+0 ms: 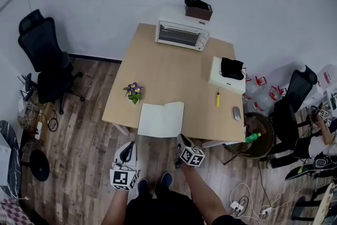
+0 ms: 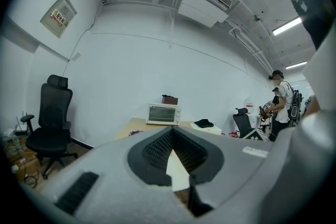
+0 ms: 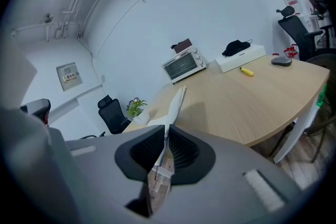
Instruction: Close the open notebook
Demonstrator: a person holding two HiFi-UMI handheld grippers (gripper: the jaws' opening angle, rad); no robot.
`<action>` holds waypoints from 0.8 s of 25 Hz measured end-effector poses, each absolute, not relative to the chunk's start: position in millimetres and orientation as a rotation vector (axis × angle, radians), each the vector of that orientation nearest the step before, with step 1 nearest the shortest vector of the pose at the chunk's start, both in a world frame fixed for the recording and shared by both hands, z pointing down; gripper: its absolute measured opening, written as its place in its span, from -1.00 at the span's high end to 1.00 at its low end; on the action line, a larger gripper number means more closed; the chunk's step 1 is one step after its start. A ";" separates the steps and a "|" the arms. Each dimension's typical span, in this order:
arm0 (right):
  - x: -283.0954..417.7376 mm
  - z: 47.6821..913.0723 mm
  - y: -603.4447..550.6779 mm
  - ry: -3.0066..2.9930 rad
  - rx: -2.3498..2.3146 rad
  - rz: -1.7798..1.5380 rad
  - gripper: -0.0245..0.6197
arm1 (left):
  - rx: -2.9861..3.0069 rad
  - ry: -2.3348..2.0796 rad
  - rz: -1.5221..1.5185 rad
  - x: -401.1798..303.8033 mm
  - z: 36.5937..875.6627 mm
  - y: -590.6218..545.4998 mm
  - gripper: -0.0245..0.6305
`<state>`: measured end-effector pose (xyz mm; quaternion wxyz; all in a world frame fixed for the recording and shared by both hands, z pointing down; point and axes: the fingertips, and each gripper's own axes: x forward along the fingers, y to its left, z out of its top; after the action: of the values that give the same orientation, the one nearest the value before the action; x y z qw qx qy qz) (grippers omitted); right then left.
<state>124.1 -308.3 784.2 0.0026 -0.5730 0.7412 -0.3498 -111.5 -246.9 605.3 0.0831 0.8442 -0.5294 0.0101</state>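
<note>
The white notebook (image 1: 160, 119) lies open at the front edge of the wooden table (image 1: 158, 71). My right gripper (image 1: 181, 140) is at its front right corner. In the right gripper view its jaws (image 3: 166, 140) are shut on the edge of the right-hand leaf (image 3: 177, 103), which stands lifted and edge-on above the tabletop. My left gripper (image 1: 126, 150) hangs below the table's front edge, left of the notebook and touching nothing. Its pads (image 2: 157, 147) stand a little apart, and a strip of the white notebook (image 2: 176, 165) shows through the gap.
A toaster oven (image 1: 181, 34) stands at the table's far edge and a small potted plant (image 1: 134, 92) just left of the notebook. To the right are a white box with a black item (image 1: 227, 75), a yellow tool (image 1: 217, 99) and a mouse (image 1: 236, 113). An office chair (image 1: 45, 60) stands left.
</note>
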 end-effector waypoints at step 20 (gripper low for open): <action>72.4 753.4 -311.9 2.550 -1.746 -0.960 0.80 | 2.501 -1.625 -0.006 -128.3 596.3 -232.4 0.93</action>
<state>72.4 -311.9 753.4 -0.0471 -0.5389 0.7871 -0.2964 -128.3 -232.4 596.3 0.0795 0.8358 -0.5432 -0.0020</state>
